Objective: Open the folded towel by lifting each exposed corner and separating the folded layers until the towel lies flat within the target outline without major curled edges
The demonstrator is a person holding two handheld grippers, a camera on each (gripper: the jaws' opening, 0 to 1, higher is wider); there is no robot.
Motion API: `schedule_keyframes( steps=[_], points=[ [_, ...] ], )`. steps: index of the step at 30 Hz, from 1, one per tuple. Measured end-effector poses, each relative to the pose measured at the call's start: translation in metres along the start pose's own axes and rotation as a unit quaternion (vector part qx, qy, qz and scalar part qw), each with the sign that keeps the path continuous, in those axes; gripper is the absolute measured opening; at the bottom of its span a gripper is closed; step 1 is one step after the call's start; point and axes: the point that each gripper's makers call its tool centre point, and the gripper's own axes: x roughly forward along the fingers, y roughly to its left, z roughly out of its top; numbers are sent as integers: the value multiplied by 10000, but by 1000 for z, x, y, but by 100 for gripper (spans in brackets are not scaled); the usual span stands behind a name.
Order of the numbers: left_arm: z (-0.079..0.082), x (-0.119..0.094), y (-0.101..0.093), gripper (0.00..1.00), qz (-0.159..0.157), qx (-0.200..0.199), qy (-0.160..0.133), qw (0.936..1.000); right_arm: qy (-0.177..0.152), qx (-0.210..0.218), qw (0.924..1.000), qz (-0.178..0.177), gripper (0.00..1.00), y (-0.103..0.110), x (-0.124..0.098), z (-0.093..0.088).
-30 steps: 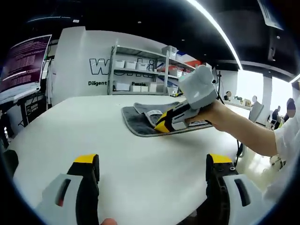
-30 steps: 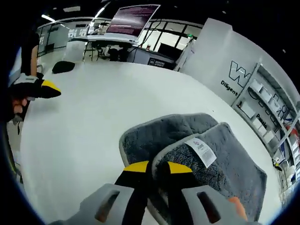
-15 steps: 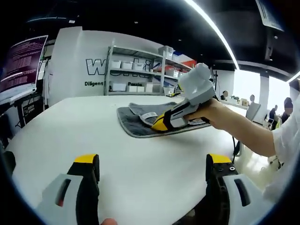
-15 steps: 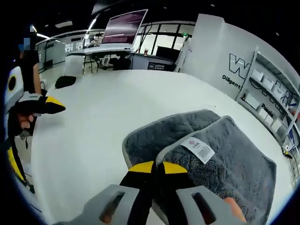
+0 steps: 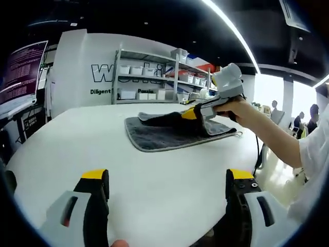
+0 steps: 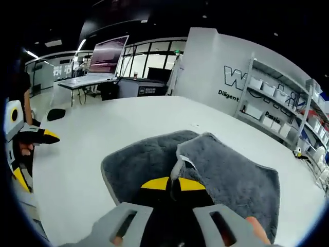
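Observation:
A grey towel [image 5: 164,131] lies folded on the white round table [image 5: 154,180]. My right gripper [image 6: 172,183] is shut on the upper layer's corner and holds it lifted off the lower layer [image 6: 136,162]; that raised flap [image 6: 226,172] drapes back from the jaws. In the left gripper view the right gripper [image 5: 191,114] shows above the towel in a person's hand [image 5: 241,110]. My left gripper [image 5: 167,180] stands open near the table's front edge, well short of the towel, nothing between its fingers. In the right gripper view the left gripper [image 6: 43,136] shows at far left.
Shelves with white bins [image 5: 149,82] stand against the back wall behind the table. A monitor [image 6: 108,54] and desks are across the room. A dark object [image 6: 55,114] lies near the table's far edge. People sit at the far right [image 5: 312,116].
My right gripper has lifted the towel's top layer higher and drawn it back, exposing more of the lower layer; the label has turned under. The left gripper has stayed put.

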Motion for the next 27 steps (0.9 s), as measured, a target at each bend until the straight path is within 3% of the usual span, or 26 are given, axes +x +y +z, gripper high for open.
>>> schedule_keyframes(
  steps=[16,27],
  points=[
    [7,12,-1,93,-35,112,93,9999,262,190,9955,-892,1,-91,-27,-37],
    [5,20,-6,93,-77,167,199,9996,360,204,9880,-1489,1,-145,-60,-57]
  ],
)
